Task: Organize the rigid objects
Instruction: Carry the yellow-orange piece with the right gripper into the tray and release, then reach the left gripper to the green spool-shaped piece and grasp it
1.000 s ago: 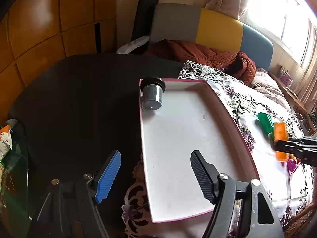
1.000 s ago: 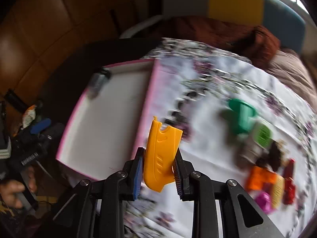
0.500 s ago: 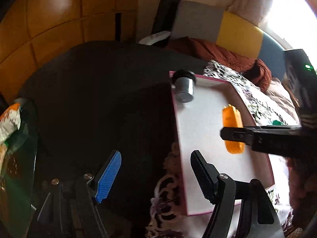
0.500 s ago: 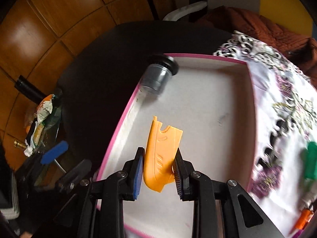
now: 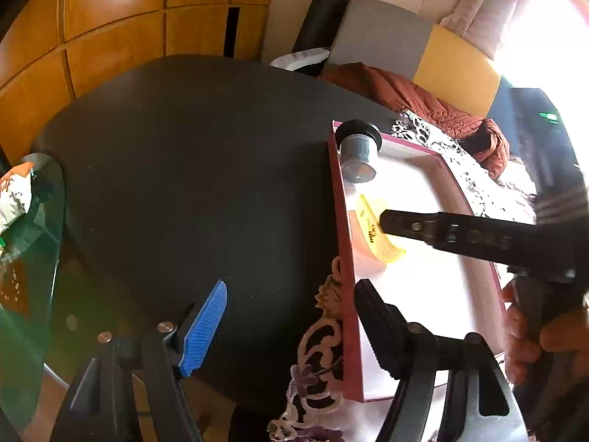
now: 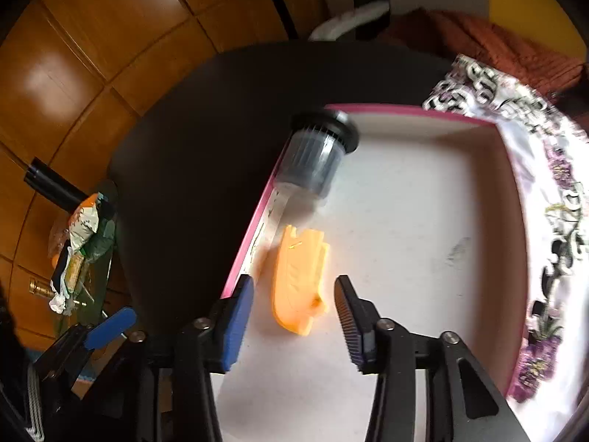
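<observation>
A: How will the orange piece [image 6: 300,280] handle when you take it again?

B: I judge it is light and stiff, a flat moulded plastic with a smooth face, so it can slip if you pinch it on the broad side. Take it across the two long edges, near the middle, where the ribbed pads can bite. It does not look fragile.

A: Where is it at this moment?

B: It lies inside the pink tray [image 6: 243,258], on the white floor, close to the left wall and just below the grey cup [image 6: 313,162] that lies on its side in the corner. Your right hand-held gripper [image 6: 294,316] has the piece between its fingers, but the pads do not press on it; the jaws are opening and there is a gap on each side. So it is released.

A: And the other one?

B: Your left hand-held gripper [image 5: 291,316] is spread wide and holds nothing. It hangs over the dark worktop [image 5: 191,169] at the near left edge of the tray.

A: What differs from one second ago?

B: Then your right gripper was clenched on the orange piece and held it upright above the flowered cloth [image 6: 552,191], outside the tray. Now the piece is down in the tray and free. In the left view the right gripper was far at the right edge; now it reaches across the tray.
</observation>
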`<state>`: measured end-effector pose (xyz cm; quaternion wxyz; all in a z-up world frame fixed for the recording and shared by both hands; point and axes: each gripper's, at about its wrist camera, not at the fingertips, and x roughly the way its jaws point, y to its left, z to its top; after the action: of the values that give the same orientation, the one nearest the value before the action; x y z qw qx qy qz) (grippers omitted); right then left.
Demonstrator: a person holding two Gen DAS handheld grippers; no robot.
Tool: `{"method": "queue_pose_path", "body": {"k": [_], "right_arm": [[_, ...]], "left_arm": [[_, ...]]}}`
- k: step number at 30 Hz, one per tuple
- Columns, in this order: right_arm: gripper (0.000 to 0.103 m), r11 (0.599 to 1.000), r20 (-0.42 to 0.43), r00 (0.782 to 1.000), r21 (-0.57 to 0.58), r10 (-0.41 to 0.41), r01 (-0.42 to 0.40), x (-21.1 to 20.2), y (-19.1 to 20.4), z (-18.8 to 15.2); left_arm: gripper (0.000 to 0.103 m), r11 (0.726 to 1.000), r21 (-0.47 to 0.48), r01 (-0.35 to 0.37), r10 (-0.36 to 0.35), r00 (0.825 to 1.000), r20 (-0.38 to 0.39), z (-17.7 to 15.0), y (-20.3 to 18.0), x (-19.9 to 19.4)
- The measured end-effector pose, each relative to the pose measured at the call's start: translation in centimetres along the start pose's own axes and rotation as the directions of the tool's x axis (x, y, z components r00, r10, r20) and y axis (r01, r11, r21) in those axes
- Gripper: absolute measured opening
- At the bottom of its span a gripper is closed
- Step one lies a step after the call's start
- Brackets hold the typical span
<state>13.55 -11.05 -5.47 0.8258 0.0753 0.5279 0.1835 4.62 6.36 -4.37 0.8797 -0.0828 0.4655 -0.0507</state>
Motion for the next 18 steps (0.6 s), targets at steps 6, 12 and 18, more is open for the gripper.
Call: {"method": "queue_pose_path", "body": {"k": [6, 12, 18], "right_arm": [[0.065, 0.995, 0.084, 0.992, -0.019, -0.095, 0.097, -2.9, -0.6, -1.6], [0.078, 0.975, 0.185, 0.959, -0.015, -0.214, 0.221, -6.3, -1.6, -3.1], [0.083, 0.962, 0.245, 0.930, 0.051, -0.273, 0.269, -9.6, -4.8, -4.0]], "left_arm": [[0.073, 0.999, 0.033, 0.007, -0.007, 1.000, 0.003, -0.1, -1.1, -0.2], [0.073, 0.999, 0.040, 0.025, -0.025, 1.000, 0.004, 0.0, -2.0, -0.5], [0.073, 0.997, 0.062, 0.055, -0.055, 0.998, -0.006, 0.0, -3.6, -0.7]]}}
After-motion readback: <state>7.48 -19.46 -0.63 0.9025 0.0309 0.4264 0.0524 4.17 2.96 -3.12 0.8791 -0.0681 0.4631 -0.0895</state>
